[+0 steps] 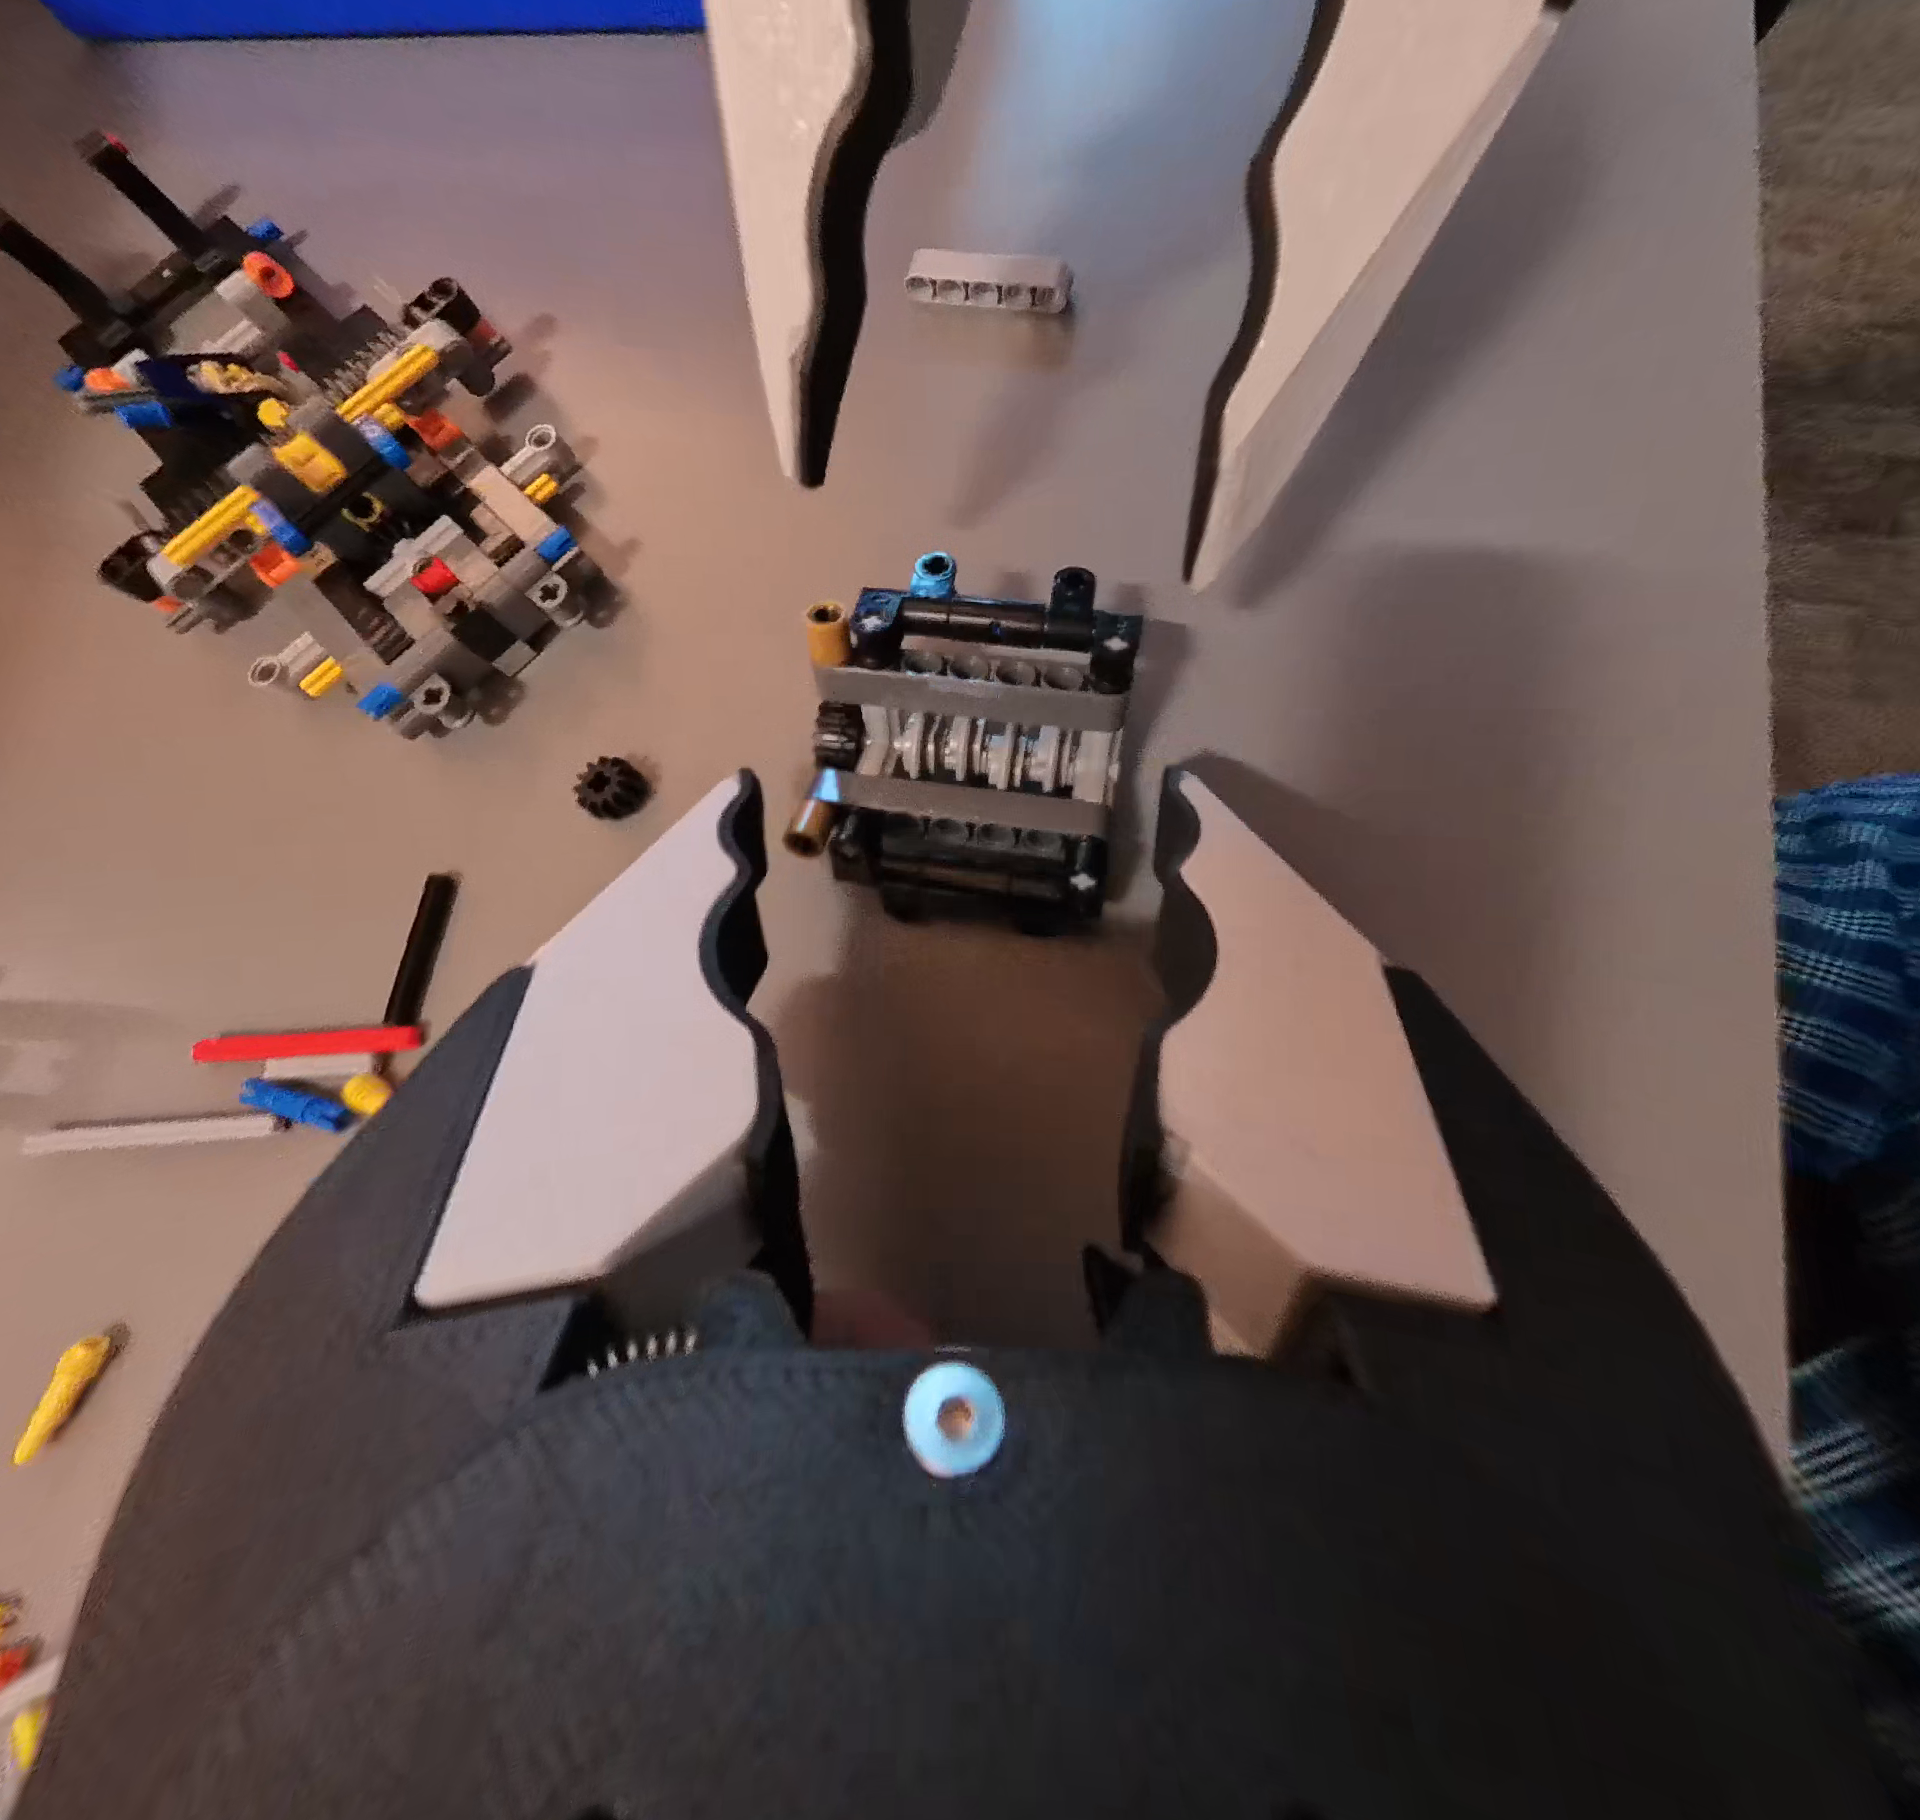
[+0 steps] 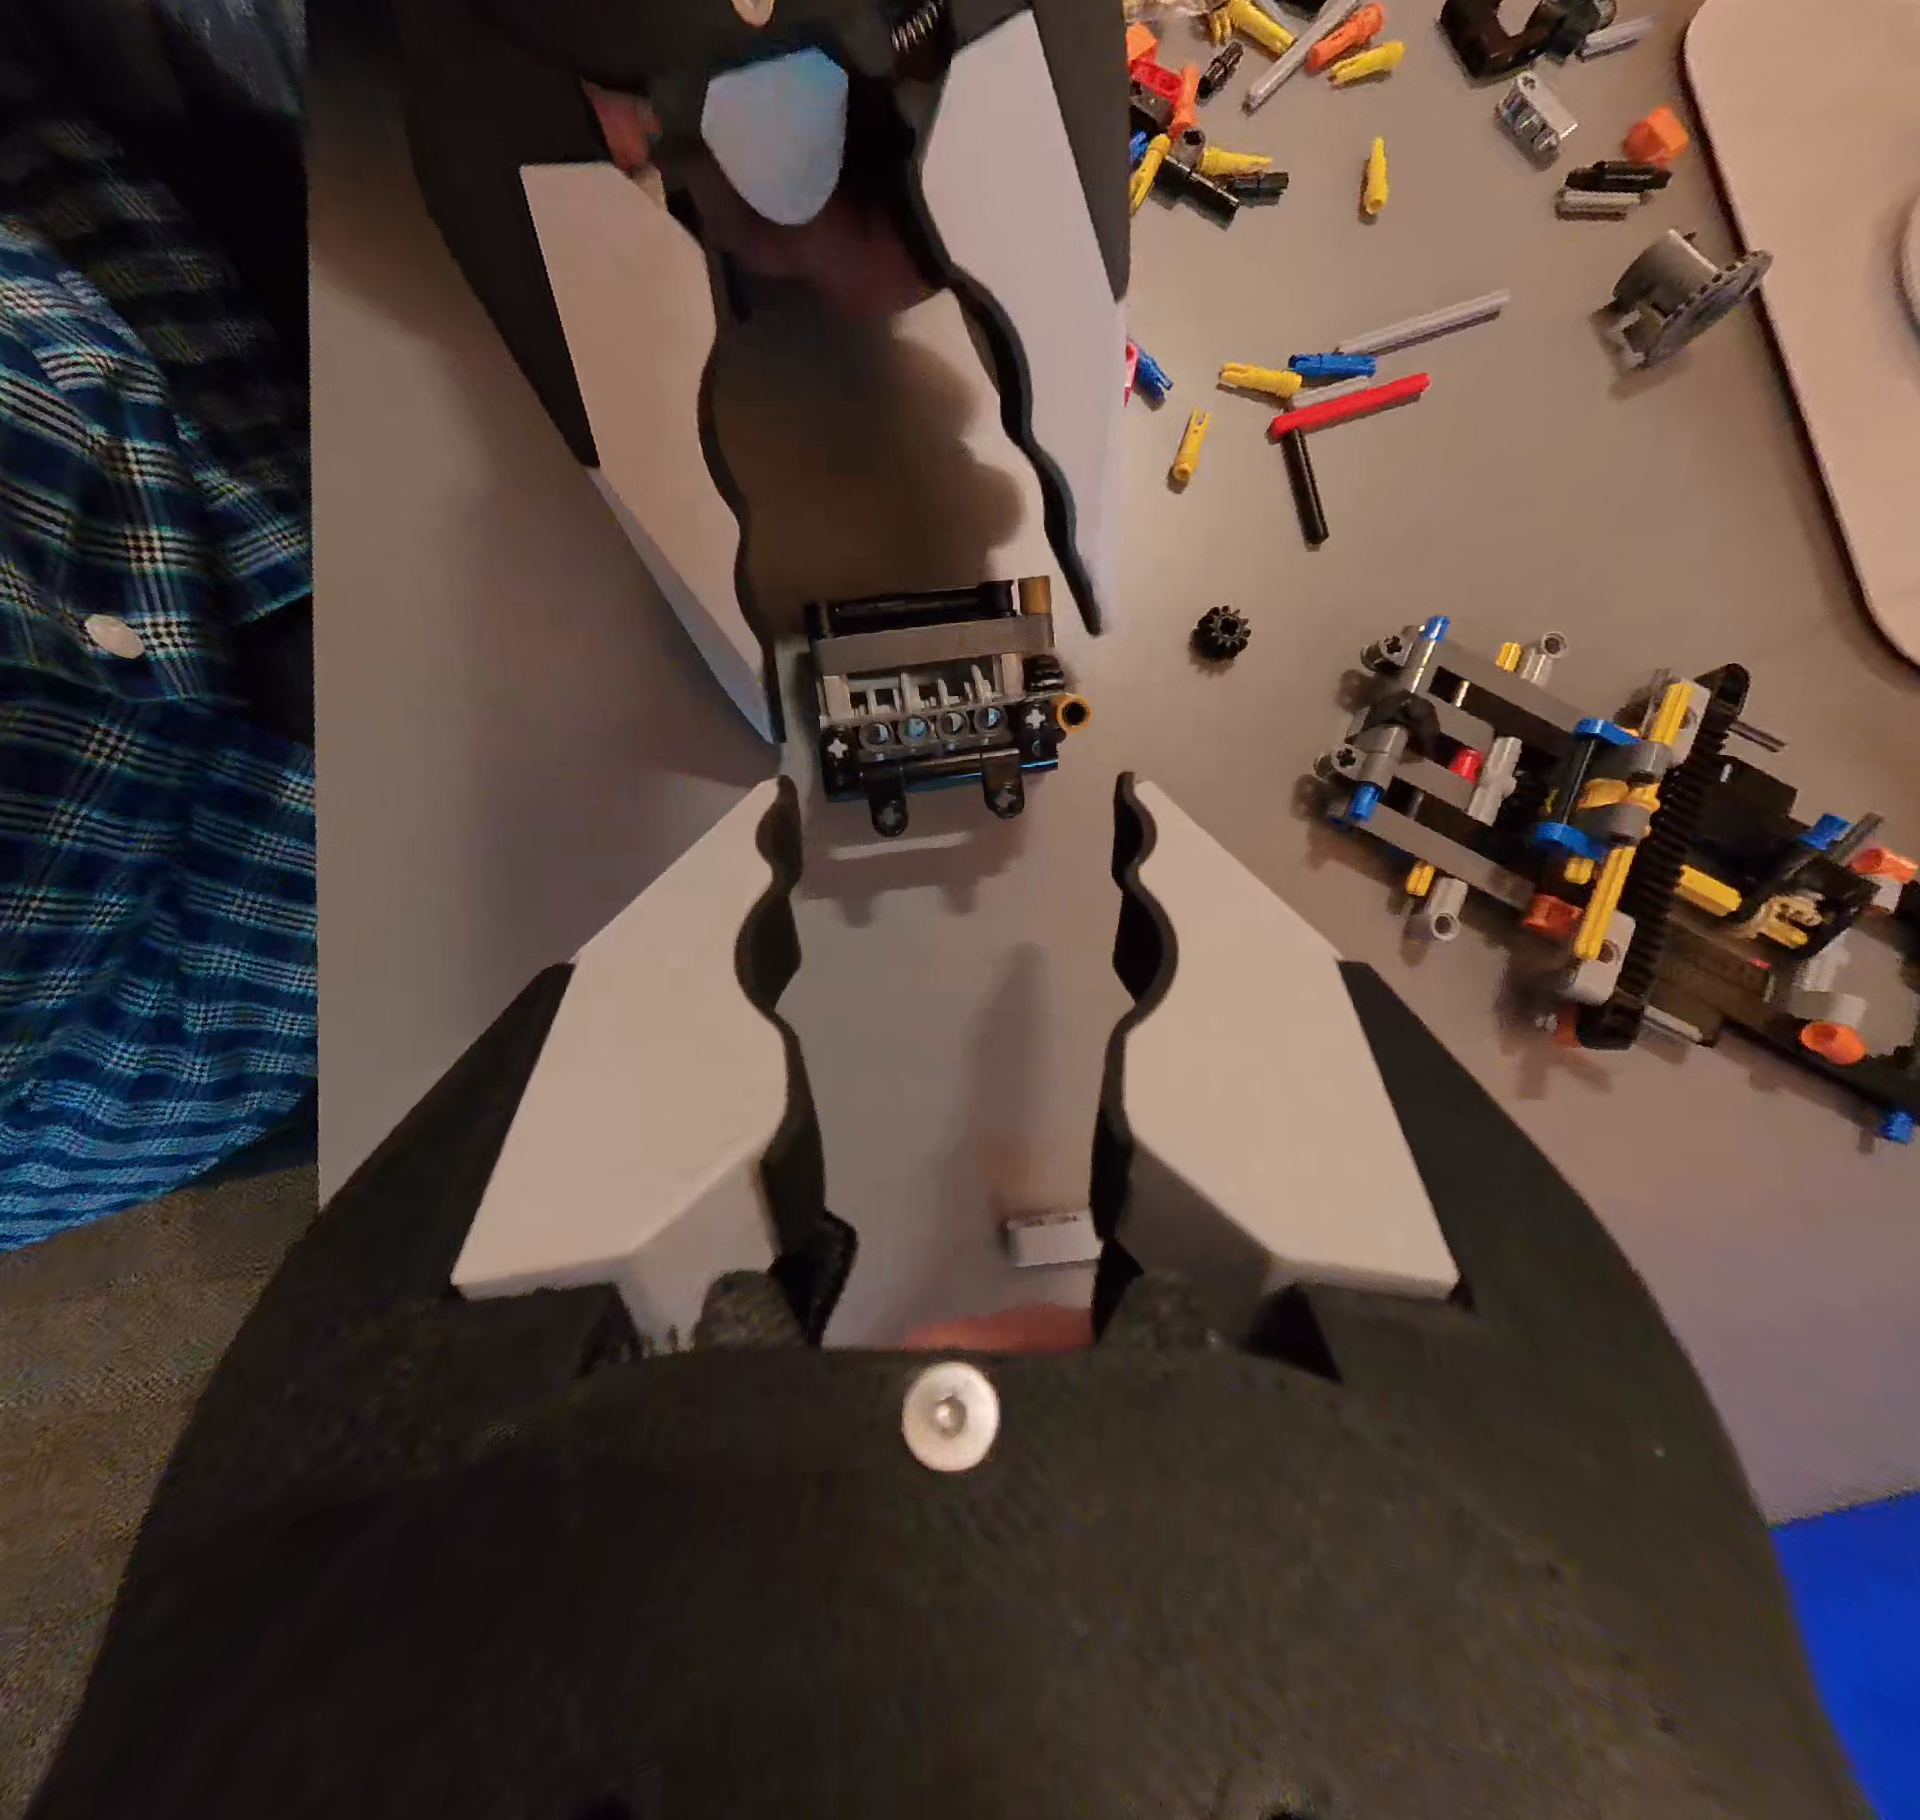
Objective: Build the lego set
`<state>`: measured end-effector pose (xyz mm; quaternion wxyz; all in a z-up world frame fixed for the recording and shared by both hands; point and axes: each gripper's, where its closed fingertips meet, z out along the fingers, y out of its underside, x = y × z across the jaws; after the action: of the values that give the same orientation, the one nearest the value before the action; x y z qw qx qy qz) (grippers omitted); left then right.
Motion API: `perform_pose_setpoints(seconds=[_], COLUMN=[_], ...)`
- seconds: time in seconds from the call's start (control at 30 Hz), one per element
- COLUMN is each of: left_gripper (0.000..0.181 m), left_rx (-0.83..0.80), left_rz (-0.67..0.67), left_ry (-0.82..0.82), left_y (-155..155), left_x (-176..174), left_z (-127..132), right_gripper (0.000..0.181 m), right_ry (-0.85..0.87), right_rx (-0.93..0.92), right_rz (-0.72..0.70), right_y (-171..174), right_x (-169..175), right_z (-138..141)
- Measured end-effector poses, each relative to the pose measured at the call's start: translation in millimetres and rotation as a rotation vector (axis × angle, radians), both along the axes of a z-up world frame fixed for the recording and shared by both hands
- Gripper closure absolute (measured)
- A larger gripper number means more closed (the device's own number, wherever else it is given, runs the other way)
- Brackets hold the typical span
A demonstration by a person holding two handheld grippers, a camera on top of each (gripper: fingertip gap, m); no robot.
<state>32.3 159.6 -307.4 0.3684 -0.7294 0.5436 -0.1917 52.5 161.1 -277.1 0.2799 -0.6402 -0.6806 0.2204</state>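
I have both grippers facing each other across the small engine block assembly (image 1: 977, 742), which sits on the grey table (image 1: 1455, 731) between their tips. My left gripper (image 1: 956, 794) and right gripper (image 2: 951, 799) are spread apart, gripping nothing (a loose grey beam (image 1: 987, 282) lies under the right one).

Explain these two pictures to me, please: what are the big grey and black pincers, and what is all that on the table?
No robot here: a person holds a hand tool with a two-finger claw in each hand, and a camera on each tool looks along its fingers. One picture comes from the left claw, the other from the right claw. They face each other, both open, holding nothing. Between them on the grey table sits a small engine-like block of building pieces. Farther off lie a larger half-built frame, a small black gear, a light grey beam and scattered loose pins and rods.
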Motion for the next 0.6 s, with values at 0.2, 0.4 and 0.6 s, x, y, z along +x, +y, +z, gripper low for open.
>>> perform_pose_setpoints(seconds=[0.2,0.4,0.6], left_gripper=[0.106,0.121,0.122], left_rx=[-0.004,-0.001,-0.031], left_rz=[0.007,-0.007,0.000], left_ry=[0.019,0.030,-0.028], left_y=[-3.5,-0.7,2.9], left_x=[-10.1,-5.8,-5.2], left_z=[-1.6,-4.3,4.3], right_gripper=[0.120,0.132,0.133], right_ry=[0.011,0.039,0.159], right_rx=[0.004,-0.006,-0.123], right_rz=[-0.005,-0.008,-0.043], right_y=[-1.5,-1.9,1.5], right_x=[-3.4,-10.2,-11.2], right_z=[-12.0,-18.7,-11.0])
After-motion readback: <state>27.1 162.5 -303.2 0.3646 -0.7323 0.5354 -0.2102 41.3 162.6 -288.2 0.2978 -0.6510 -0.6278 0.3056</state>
